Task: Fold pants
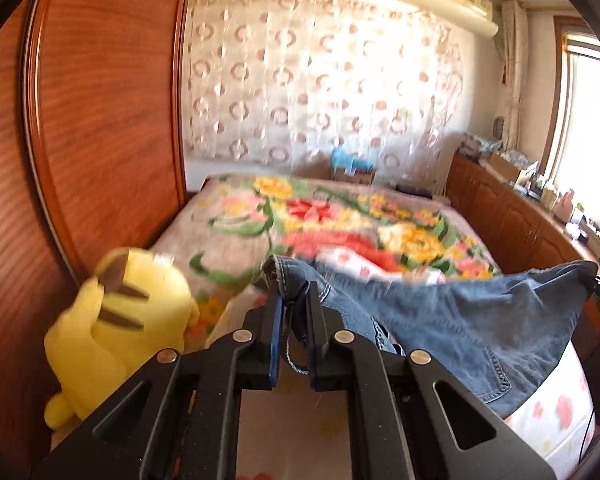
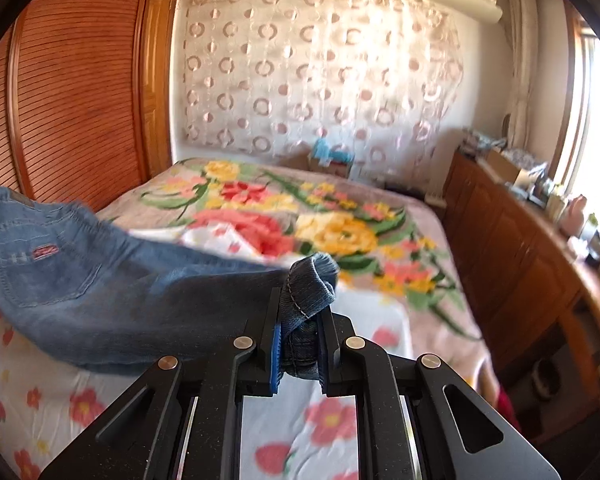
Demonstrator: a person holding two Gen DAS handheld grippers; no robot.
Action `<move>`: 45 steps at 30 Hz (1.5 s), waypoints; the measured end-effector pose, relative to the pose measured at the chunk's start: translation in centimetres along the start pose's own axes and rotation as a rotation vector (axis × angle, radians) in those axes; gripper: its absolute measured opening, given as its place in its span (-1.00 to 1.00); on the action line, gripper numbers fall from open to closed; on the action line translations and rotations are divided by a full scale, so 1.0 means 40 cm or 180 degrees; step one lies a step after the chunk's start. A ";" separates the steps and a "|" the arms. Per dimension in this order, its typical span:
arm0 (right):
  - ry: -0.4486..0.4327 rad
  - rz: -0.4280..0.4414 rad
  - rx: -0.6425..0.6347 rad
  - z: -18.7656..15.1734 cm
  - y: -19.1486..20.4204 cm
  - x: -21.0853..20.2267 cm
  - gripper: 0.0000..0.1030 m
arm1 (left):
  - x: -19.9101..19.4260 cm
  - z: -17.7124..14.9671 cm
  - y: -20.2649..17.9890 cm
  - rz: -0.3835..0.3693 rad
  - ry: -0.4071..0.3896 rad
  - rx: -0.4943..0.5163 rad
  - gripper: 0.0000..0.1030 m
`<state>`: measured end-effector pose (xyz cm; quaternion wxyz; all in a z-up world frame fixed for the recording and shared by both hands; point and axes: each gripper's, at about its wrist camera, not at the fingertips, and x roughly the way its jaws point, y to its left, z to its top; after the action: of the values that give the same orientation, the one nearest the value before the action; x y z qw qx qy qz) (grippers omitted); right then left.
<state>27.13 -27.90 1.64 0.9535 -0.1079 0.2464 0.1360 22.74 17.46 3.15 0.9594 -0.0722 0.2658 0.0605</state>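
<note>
Both claws were clamped on the jeans [image 2: 100, 280], left gripper [image 1: 294, 304] pinching a hem edge, right gripper [image 2: 300, 316] a bunched cuff, holding them slung above the near bed [image 2: 340, 360], likely to spread them for folding.

The pants [image 2: 100, 292] are blue denim jeans with pale stitching and a small red label on a back pocket. They hang stretched and sagging above the bed, one hemmed end bunched, a loose thread dangling.
</note>
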 end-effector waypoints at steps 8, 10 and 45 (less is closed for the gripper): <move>-0.0219 -0.0271 0.0022 0.072 -0.016 -0.108 -0.74 | -0.122 0.079 -0.047 -0.0105 -0.0339 0.0125 -0.80; -0.0233 -0.0318 -0.0009 0.056 -0.003 -0.144 -0.74 | -0.146 0.070 -0.055 -0.0132 -0.0351 0.0167 -0.81; 0.0409 0.0286 0.0761 -0.611 0.080 -0.160 -0.72 | -0.246 -0.476 -0.006 -0.0213 0.0614 0.0183 -0.81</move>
<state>9.99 -32.88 -16.53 0.9348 0.0091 0.3259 0.1410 4.84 13.22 -7.88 0.9325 -0.0590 0.3560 0.0136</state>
